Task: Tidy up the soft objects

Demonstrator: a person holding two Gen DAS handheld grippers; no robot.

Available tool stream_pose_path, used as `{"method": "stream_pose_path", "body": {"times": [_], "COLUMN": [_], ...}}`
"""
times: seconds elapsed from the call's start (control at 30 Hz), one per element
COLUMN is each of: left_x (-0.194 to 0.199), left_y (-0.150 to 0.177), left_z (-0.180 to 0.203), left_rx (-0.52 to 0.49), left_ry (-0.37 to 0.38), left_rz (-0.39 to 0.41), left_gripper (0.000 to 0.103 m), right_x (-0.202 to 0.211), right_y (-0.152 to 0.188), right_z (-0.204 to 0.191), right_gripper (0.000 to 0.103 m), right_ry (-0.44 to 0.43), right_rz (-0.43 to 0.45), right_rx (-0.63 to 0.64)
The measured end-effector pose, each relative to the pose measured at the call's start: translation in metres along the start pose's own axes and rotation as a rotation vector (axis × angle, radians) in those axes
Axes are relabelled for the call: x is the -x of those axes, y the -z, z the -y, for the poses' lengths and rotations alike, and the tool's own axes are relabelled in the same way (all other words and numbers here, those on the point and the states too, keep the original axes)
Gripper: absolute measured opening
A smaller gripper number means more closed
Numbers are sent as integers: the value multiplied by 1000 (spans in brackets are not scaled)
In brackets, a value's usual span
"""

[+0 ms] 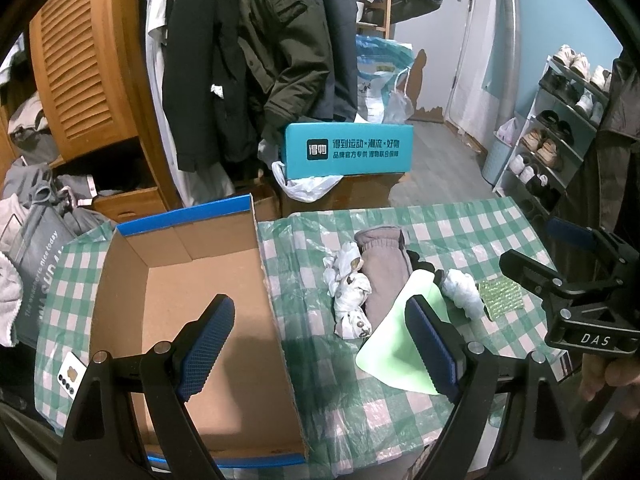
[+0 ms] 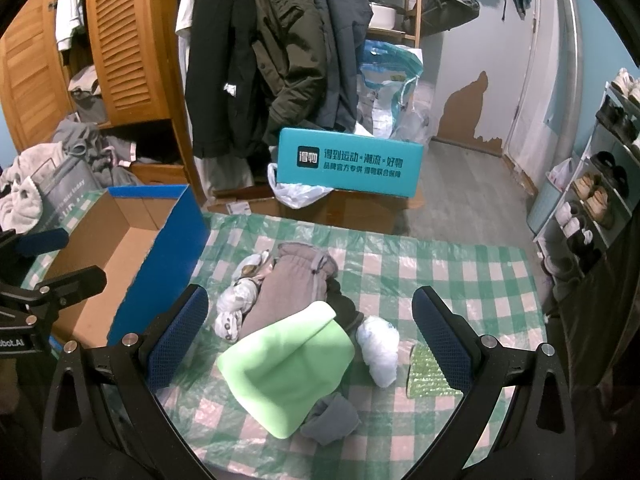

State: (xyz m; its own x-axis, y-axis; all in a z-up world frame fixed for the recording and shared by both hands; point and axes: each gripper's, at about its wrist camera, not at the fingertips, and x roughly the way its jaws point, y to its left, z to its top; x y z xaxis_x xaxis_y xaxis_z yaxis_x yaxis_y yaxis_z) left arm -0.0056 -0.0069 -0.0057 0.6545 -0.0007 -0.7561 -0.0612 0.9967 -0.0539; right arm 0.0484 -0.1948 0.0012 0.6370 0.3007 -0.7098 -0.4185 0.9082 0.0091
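An open cardboard box point(image 1: 192, 280) with blue outside walls stands on the left of the checked tablecloth; it also shows in the right wrist view point(image 2: 132, 240). Right of it lie a light green cloth point(image 2: 288, 364), a grey-brown garment point(image 2: 292, 280), a white patterned cloth bundle point(image 2: 236, 304), a white wad point(image 2: 378, 348), a small grey cloth point(image 2: 332, 420) and a green bubble-wrap square point(image 2: 428, 372). My left gripper point(image 1: 320, 344) is open and empty, straddling the box's right wall. My right gripper point(image 2: 310, 348) is open and empty, hovering over the green cloth.
A teal shoebox point(image 2: 348, 164) sits on a carton beyond the table. Coats point(image 2: 280, 52) hang behind it, beside a wooden wardrobe point(image 2: 120, 40). A shoe rack point(image 2: 600, 184) stands at the right. A phone point(image 1: 72, 376) lies left of the box.
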Motion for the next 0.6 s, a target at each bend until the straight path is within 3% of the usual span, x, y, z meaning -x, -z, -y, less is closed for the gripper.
{"method": "stream_pose_path", "body": {"times": [0.6], "left_x": [-1], "left_y": [0], "left_z": [0], "left_rx": [0], "left_ry": [1], "left_rz": [-4], "left_gripper": [88], "right_x": [0], "right_y": [0], "right_z": [1], "right_gripper": [101], "right_ry": [-3], "right_rz": [-2], "right_rx": [-3]}}
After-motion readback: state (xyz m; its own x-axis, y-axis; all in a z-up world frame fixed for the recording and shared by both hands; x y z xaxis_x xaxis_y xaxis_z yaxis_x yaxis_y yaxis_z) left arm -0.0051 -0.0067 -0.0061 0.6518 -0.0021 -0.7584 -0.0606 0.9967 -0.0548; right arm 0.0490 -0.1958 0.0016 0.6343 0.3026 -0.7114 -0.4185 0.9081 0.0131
